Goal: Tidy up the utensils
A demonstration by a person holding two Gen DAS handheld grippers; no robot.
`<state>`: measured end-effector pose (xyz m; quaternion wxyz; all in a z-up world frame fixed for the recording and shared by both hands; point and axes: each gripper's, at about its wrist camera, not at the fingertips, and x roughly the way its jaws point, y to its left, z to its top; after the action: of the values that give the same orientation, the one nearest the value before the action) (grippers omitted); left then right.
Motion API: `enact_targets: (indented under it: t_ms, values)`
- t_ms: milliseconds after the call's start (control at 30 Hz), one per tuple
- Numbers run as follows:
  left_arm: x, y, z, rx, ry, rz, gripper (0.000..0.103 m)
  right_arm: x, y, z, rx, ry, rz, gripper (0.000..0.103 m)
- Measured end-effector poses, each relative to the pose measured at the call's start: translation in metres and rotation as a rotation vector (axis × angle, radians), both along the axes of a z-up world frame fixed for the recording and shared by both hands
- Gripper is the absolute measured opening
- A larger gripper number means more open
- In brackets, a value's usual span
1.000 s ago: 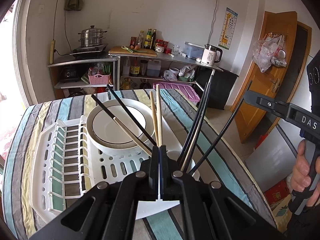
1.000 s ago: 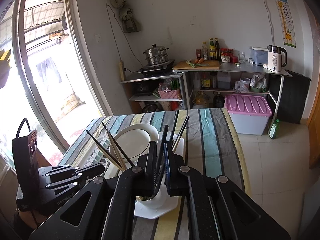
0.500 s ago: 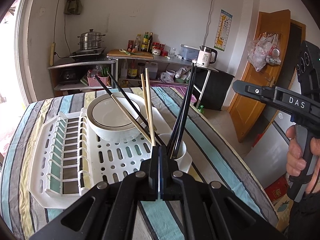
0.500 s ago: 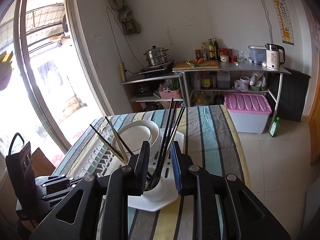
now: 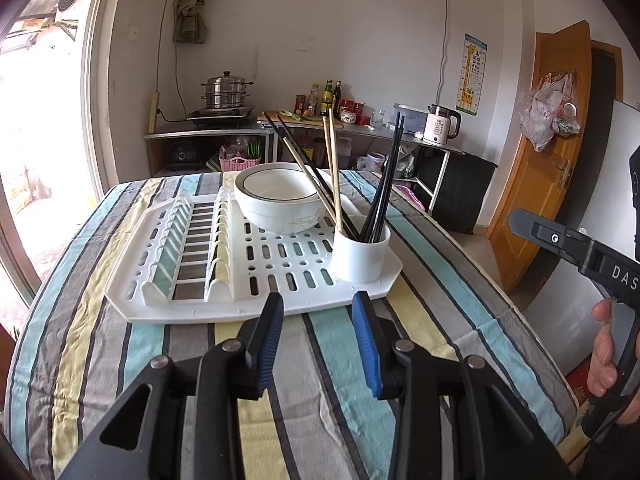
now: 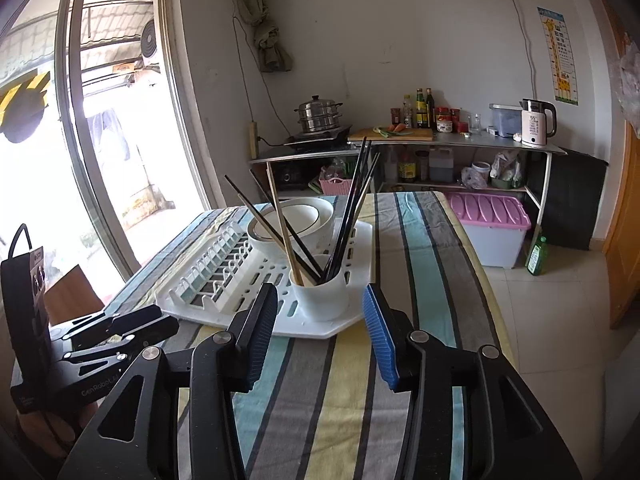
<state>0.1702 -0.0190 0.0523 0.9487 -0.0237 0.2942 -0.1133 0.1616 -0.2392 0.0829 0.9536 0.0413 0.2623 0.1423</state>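
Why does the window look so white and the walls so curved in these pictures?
Right wrist view: daylight overexposes the window, washing out detail. Both views: the fisheye lens bows the frame; in the left wrist view the door leans too. The chopsticks stay sharp.

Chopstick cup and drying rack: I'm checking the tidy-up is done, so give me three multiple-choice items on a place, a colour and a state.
1. Where is the cup?
A on the rack's corner
B inside the bowl
C on the floor

2. What colour is the bowl?
A red
B white, dark rim
C green

3. How are the left tongs?
A shut on a chopstick
B open, empty
C shut on the cup

A: it stands on the rack.
B: its side is white.
B: nothing is between the pads, which have just been opening.
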Motion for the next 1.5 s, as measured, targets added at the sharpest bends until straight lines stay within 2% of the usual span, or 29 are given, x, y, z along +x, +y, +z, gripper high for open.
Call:
enact_targets:
  t_ms: [167,400,733,1500]
  values:
    - [-0.039,0.001,-0.004,0.007,-0.037,0.028,0.045,-0.040,0.007,-0.013,-0.023,-0.028,-0.015,0.051]
    - [-0.082,0.003,-0.011,0.004,-0.072,0.052,0.047,-0.086,0.018,-0.037,-0.059,-0.025,-0.025,0.053]
    - [-0.126,0.008,-0.025,-0.008,-0.086,0.074,0.048,-0.128,0.019,-0.048,-0.070,-0.047,-0.064,0.055]
    - [-0.137,0.002,-0.034,0.010,-0.079,0.058,0.049,-0.136,0.027,-0.053,-0.080,-0.039,-0.053,0.055]
